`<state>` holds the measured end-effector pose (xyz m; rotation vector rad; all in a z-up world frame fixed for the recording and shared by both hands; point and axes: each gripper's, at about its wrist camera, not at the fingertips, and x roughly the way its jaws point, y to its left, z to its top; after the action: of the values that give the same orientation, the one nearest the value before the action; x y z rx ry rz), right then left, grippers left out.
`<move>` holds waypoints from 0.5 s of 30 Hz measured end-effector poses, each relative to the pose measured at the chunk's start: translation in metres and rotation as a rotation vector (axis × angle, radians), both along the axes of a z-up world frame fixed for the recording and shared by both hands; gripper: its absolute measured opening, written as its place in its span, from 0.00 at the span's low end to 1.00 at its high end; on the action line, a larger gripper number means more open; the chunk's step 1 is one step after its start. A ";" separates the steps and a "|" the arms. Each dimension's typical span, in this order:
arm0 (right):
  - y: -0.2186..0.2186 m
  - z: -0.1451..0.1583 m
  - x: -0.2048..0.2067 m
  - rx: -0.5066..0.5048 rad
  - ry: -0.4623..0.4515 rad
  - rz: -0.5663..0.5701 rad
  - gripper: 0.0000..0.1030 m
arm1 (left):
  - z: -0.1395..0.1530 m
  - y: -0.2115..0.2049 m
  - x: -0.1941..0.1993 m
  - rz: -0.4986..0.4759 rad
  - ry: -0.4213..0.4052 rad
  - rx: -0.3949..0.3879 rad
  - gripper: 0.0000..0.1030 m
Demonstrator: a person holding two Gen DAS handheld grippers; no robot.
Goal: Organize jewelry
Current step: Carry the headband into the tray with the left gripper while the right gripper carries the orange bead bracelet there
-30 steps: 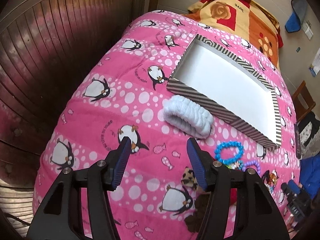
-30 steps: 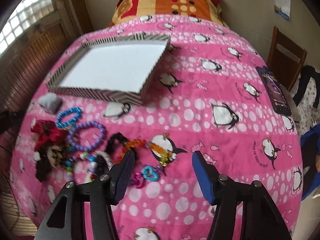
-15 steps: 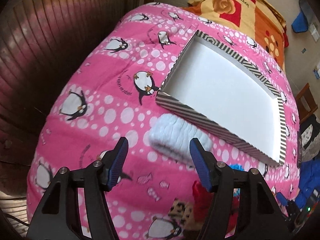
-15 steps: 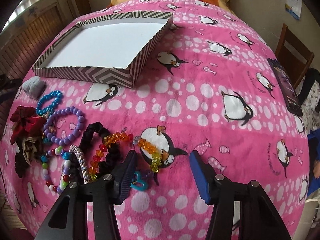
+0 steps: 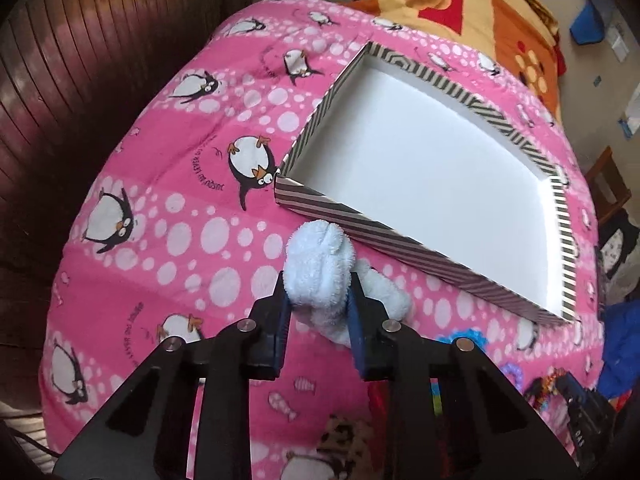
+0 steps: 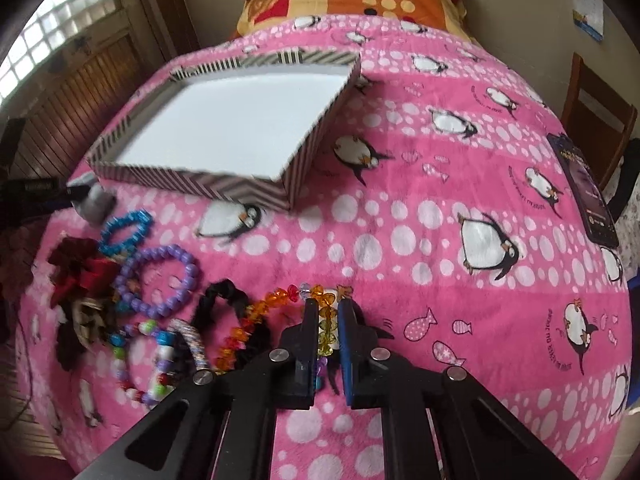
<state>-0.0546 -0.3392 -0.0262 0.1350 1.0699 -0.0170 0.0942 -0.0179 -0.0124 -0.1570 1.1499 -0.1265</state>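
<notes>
Two grippers clamp jewelry on a pink penguin blanket (image 6: 400, 208) near a striped box (image 6: 192, 184).

The shallow box, white inside, sits toward the far left of the bed. Just in front of its near wall, the left gripper (image 5: 318, 300) has just closed its jaws on a pale blue fluffy scrunchie (image 5: 320, 270), squeezing it between the pads. At the near edge, the right gripper (image 6: 326, 312) has just closed its jaws on an orange-and-yellow crystal bead bracelet (image 6: 280, 300). Left of it lie a purple bead bracelet (image 6: 160, 276) and a blue bead bracelet (image 6: 126, 230).
</notes>
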 end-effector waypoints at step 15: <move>0.012 0.087 0.004 -0.027 -0.176 0.024 0.08 | 0.072 -0.005 -0.015 -0.067 -0.122 -0.067 0.23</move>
<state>-0.0507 -0.3268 0.0607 0.0973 0.8953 0.0026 0.0790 -0.0232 0.0595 -0.1675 1.0303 -0.2312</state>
